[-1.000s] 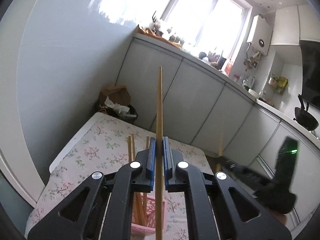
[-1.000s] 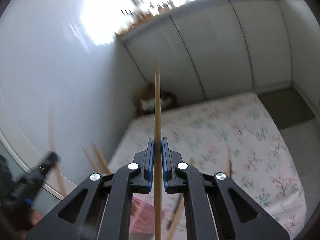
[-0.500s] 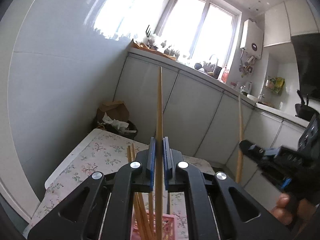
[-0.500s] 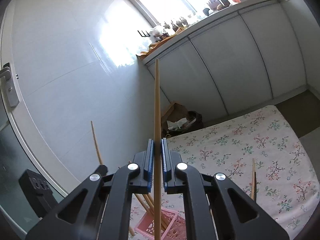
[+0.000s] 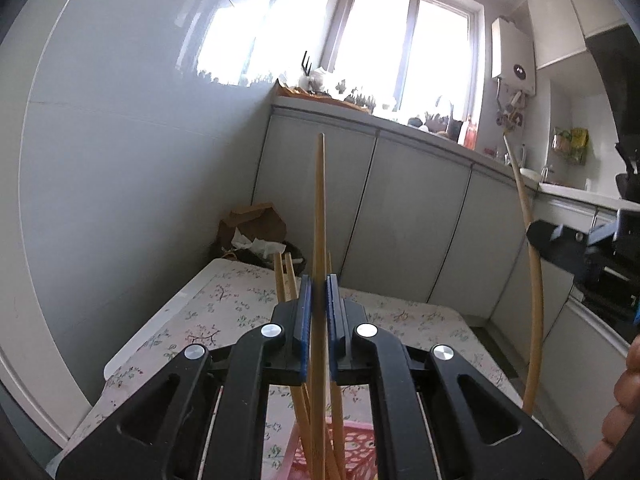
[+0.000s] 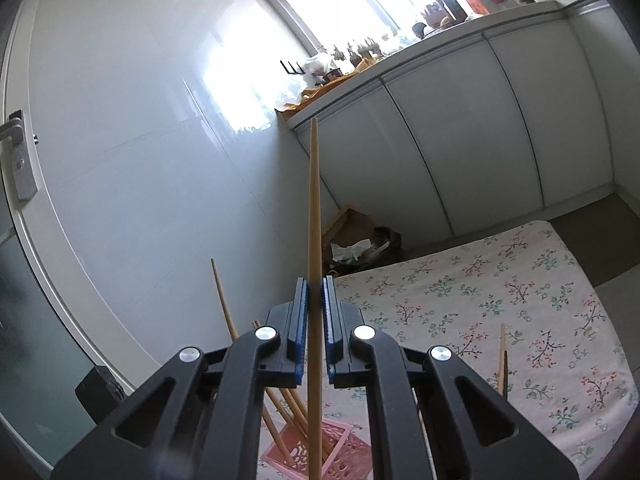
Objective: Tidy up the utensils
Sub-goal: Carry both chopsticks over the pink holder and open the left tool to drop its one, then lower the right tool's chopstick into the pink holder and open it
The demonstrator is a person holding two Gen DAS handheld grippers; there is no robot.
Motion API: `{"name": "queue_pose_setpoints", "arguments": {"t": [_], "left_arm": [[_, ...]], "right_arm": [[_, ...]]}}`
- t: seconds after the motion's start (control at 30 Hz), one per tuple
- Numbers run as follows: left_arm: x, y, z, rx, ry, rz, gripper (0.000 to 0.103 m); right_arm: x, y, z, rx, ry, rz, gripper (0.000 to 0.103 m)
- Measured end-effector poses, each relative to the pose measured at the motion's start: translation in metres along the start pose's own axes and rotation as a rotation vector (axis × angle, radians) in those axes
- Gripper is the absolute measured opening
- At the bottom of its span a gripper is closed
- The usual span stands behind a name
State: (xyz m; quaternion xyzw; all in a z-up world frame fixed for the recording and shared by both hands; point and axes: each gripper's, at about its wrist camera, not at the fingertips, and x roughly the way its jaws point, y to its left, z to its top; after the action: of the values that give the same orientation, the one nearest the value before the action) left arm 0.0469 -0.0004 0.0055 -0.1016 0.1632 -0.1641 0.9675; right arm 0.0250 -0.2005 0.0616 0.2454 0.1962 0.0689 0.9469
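Note:
My left gripper [image 5: 318, 292] is shut on an upright wooden chopstick [image 5: 319, 208], held above a pink perforated holder [image 5: 360, 450] with several chopsticks [image 5: 286, 276] standing in it. My right gripper [image 6: 315, 292] is shut on another upright chopstick [image 6: 313, 200], its lower end over the same pink holder [image 6: 344, 450], which has several chopsticks [image 6: 224, 308] leaning in it. In the left wrist view the right gripper [image 5: 576, 244] shows at the right edge with its chopstick [image 5: 534, 280].
The holder stands on a table with a floral cloth [image 6: 500, 300]. Another chopstick [image 6: 502, 356] shows to the right of my right gripper. White wall [image 5: 140, 180] at left, white cabinets [image 5: 400, 220] behind, a waste bin with a paper bag [image 5: 256, 236] in the corner.
Both grippers have tilted up and moved closer together over the pink holder. The right gripper has come up at the right edge of the left wrist view. Both keep their chopsticks.

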Motion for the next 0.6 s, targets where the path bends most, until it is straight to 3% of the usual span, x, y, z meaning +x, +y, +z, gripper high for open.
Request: {"name": "queue_pose_setpoints", "arguments": {"t": [0.13, 0.2, 0.37, 0.5, 0.6], "left_arm": [[0.001, 0.005, 0.001, -0.028, 0.062, -0.007, 0.008], [-0.002, 0.009, 0.005, -0.049, 0.086, -0.021, 0.014], [-0.015, 0.019, 0.033, -0.105, 0.141, -0.008, 0.017], [-0.034, 0.026, 0.056, -0.195, 0.174, 0.021, 0.046], [-0.04, 0.027, 0.065, -0.203, 0.18, 0.045, 0.055]], "right_arm": [[0.002, 0.003, -0.002, -0.012, 0.0, -0.011, 0.008], [0.004, 0.003, -0.004, -0.014, 0.002, -0.014, 0.008], [0.013, 0.007, -0.012, -0.022, 0.013, -0.021, 0.008], [0.025, 0.018, -0.02, -0.054, 0.01, -0.027, 0.008], [0.035, 0.024, -0.028, -0.073, -0.008, -0.035, 0.008]]}}
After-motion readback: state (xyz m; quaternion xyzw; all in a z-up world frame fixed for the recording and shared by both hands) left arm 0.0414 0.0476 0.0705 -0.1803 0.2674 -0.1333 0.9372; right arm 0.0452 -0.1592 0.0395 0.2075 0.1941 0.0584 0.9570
